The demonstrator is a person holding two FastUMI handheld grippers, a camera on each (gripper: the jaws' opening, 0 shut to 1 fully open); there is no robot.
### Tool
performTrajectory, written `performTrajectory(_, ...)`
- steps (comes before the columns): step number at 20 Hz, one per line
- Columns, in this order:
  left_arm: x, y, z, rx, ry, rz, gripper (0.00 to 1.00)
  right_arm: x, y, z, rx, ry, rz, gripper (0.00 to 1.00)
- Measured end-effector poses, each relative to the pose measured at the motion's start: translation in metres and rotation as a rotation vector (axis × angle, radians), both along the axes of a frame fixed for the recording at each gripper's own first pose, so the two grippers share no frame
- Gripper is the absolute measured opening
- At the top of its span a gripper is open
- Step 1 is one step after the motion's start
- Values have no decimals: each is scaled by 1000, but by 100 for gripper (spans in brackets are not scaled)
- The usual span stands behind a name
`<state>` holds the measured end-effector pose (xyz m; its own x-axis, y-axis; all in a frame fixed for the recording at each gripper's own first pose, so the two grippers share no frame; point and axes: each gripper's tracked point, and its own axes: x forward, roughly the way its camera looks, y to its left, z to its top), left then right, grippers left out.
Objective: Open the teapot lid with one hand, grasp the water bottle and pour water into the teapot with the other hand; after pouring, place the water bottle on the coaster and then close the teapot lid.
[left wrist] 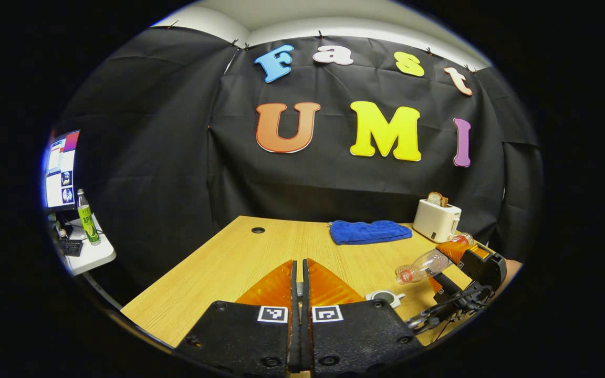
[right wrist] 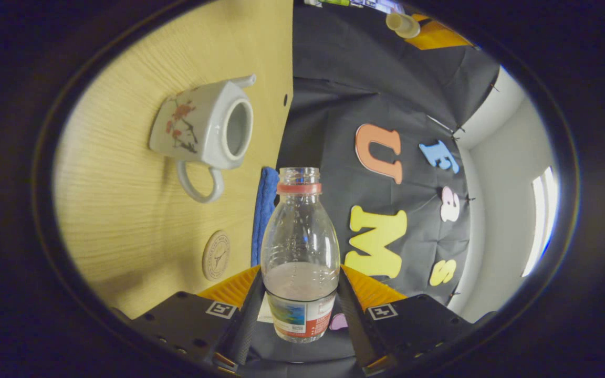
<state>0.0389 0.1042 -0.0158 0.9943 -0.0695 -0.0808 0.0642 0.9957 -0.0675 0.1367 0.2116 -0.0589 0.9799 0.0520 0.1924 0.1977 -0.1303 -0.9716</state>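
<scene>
Right gripper view: the right tool [right wrist: 300,294] clamps the water bottle [right wrist: 300,262] between both fingers; its label print is too small to read, its neck uncapped. Beyond, left of it, lie the round coaster [right wrist: 216,255] with an unreadable emblem and the lidless teapot [right wrist: 202,128] on the tabletop [right wrist: 124,220].

Left gripper view: the left tool [left wrist: 298,283] has its fingers pressed together, whether on anything I cannot tell. Farther right, a blue towel [left wrist: 369,231] and toaster [left wrist: 436,219].
</scene>
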Motion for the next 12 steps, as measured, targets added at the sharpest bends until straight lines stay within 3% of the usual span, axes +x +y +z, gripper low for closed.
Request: performTrajectory(12, -1, -6, 1, 15, 1, -13, 3, -4, 15, 7, -172, -74, 39, 75)
